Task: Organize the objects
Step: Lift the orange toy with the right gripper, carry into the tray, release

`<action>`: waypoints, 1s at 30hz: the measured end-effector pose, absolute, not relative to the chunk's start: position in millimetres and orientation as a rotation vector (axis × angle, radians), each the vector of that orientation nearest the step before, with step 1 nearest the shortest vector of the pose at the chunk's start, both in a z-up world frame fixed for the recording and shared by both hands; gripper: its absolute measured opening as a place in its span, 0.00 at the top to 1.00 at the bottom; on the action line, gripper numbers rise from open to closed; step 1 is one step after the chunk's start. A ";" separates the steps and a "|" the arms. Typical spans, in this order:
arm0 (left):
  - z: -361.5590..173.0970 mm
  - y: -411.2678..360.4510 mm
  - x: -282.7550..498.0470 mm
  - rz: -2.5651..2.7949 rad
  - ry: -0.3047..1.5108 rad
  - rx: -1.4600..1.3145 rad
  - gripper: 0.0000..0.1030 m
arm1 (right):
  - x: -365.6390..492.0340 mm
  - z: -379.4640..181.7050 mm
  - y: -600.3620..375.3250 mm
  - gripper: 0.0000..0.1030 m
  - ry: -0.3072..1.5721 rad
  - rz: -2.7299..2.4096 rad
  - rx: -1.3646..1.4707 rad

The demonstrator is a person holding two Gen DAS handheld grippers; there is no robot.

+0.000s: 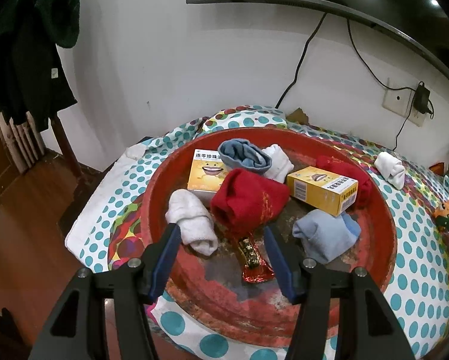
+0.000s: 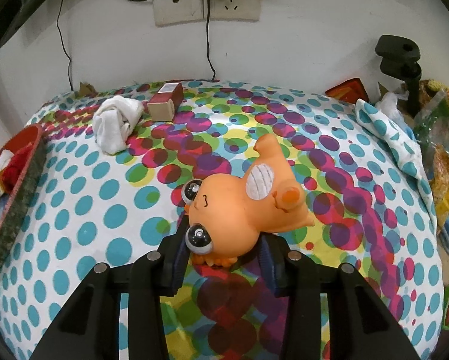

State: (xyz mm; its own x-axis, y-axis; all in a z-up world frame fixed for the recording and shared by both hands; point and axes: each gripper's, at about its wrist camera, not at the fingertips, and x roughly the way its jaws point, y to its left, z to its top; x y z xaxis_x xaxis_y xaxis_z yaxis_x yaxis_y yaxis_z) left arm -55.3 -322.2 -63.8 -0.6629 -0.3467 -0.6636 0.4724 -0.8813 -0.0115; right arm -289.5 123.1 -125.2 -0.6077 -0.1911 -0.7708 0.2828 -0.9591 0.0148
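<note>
A round red tray [image 1: 386,234] on the dotted cloth holds rolled socks: a red one [image 1: 248,201], a white one [image 1: 191,219], light blue ones [image 1: 323,234], plus two yellow boxes [image 1: 320,189] and a gold-red wrapped candy [image 1: 251,258]. My left gripper [image 1: 221,234] is open above the tray's near part, with the candy and the red sock's end between its fingers. My right gripper [image 2: 221,240] is shut on an orange rubber toy [image 2: 242,207] with bulging eyes, just above the cloth. A white sock [image 2: 116,126] and a brown box [image 2: 166,102] lie farther back.
The tray's edge [image 2: 17,186] is at the left of the right wrist view. Bags and clutter [image 2: 443,165] crowd the right side, with a black clamp [image 2: 401,60]. Wall sockets and cables [image 2: 206,3] are behind. A chair with dark clothes [image 1: 29,45] stands left of the table.
</note>
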 end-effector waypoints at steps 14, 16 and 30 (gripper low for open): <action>-62.8 -334.1 -52.1 -2.481 0.355 0.967 0.42 | -238.5 -65.3 -15.5 0.63 0.217 -2.376 1.047; -61.5 -337.2 -51.1 -2.476 0.367 0.968 0.42 | -230.1 -62.9 -49.4 0.63 0.236 -2.333 1.023; -48.9 -360.2 -37.8 -2.409 0.367 0.925 0.42 | -181.5 -60.6 -207.3 0.62 0.346 -2.106 0.957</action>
State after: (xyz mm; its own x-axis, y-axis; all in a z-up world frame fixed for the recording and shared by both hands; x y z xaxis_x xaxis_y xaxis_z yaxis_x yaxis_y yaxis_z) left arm -37.8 -360.2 -48.9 -0.6259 -0.3786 -0.6818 0.5646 -0.8231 -0.0612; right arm -181.5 -207.3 -60.6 -0.4113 -0.5449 -0.7307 0.7502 -0.6577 0.0681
